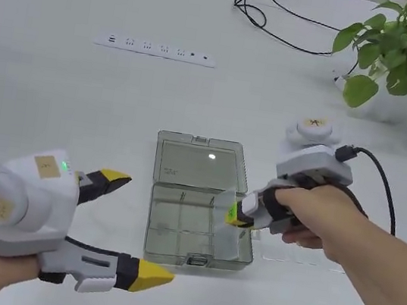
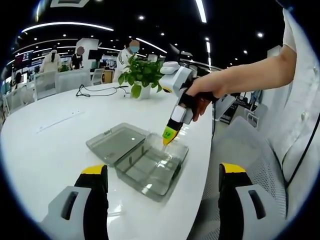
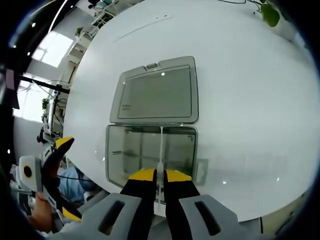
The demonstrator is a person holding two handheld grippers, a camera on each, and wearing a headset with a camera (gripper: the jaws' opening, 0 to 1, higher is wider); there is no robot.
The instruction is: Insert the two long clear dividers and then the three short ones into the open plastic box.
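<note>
White, glossy table (image 1: 55,122), wide and mostly bare. Bears, toward the near edge, an open plastic box (image 1: 179,212) in smoky grey, with its lid (image 1: 200,163) folded back flat on the surface behind the tray. Just beside the box on the right, faint clear flat pieces (image 1: 303,258), possibly loose dividers. Farther back on that side, a small round white puck (image 1: 313,129). Well apart at the far left, a white power strip (image 1: 156,48). At the far right, a looped black cable (image 1: 277,18) and a potted plant (image 1: 406,52).

The right gripper (image 3: 160,175) pinches a clear divider (image 3: 160,150) edge-on, running across the open plastic box (image 3: 108,150) — lid (image 3: 155,92) flat beyond — left gripper (image 3: 66,179), jaws apart, lower left.
</note>
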